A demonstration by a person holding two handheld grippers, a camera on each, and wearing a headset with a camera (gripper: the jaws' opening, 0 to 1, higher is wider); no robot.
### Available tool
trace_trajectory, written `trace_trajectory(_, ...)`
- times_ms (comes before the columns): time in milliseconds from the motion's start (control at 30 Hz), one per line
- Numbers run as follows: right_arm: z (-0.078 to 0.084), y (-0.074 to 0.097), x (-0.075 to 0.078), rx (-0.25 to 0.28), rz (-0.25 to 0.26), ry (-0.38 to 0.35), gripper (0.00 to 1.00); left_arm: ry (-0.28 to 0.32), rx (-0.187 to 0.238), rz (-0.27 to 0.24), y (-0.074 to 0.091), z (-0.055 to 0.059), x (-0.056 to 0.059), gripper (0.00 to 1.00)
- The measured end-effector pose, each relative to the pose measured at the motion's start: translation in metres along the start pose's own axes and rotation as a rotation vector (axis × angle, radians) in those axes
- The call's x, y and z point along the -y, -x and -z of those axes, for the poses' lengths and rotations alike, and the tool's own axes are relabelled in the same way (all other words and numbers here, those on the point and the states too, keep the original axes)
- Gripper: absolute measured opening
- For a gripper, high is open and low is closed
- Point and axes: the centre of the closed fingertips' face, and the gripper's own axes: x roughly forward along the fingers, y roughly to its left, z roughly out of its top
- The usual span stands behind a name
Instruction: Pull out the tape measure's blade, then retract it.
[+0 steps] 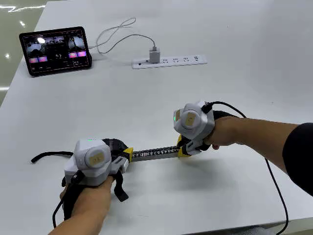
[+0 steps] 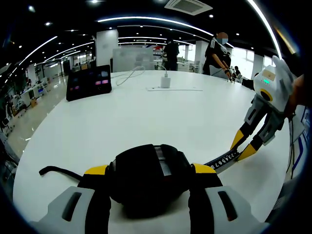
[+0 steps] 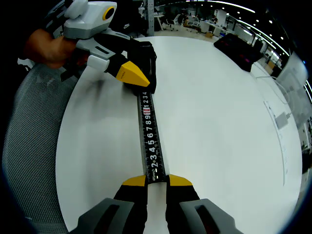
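A black tape measure case (image 2: 148,175) sits between the yellow-tipped jaws of my left gripper (image 2: 150,170), which is shut on it near the table's front edge; the case (image 1: 115,147) and left gripper (image 1: 128,155) also appear in the head view. Its blade (image 3: 150,146), black with white numbers, runs out flat over the white table (image 1: 156,98) to my right gripper (image 3: 157,181), shut on the blade's end. The blade (image 1: 155,153) spans the short gap between the left gripper and the right gripper (image 1: 182,148). A black wrist strap (image 1: 49,155) trails left from the case.
A tablet (image 1: 55,49) stands at the back left. A white power strip (image 1: 168,61) with a plugged charger and cable lies at the back centre. A black cable (image 1: 274,181) runs from the right gripper off the front edge. People stand far behind the table (image 2: 217,53).
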Motion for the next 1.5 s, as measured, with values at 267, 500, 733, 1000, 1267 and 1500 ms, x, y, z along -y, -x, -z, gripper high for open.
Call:
trace_trajectory(267,-0.003,-0.001,0.001,0.008,-0.005,0.012,0.09,0.003,-0.002,0.002,0.0,0.0,0.0,0.6)
trace_trajectory(500,-0.006,-0.003,0.001,0.016,-0.002,0.004,0.09,0.012,-0.001,0.007,0.0,0.0,0.0,0.6)
trace_trajectory(733,-0.01,-0.005,0.001,0.024,-0.003,0.005,0.09,0.012,-0.003,0.009,0.0,0.0,0.0,0.6)
trace_trajectory(1000,-0.013,-0.007,0.001,0.032,-0.005,0.012,0.09,0.015,-0.003,0.011,0.0,0.0,0.0,0.6)
trace_trajectory(1267,-0.016,-0.008,0.0,0.034,-0.004,0.011,0.09,0.017,-0.003,0.014,0.0,0.0,0.0,0.6)
trace_trajectory(1500,-0.018,-0.01,0.0,0.042,-0.005,0.008,0.09,0.014,-0.004,0.018,0.0,0.0,0.0,0.6)
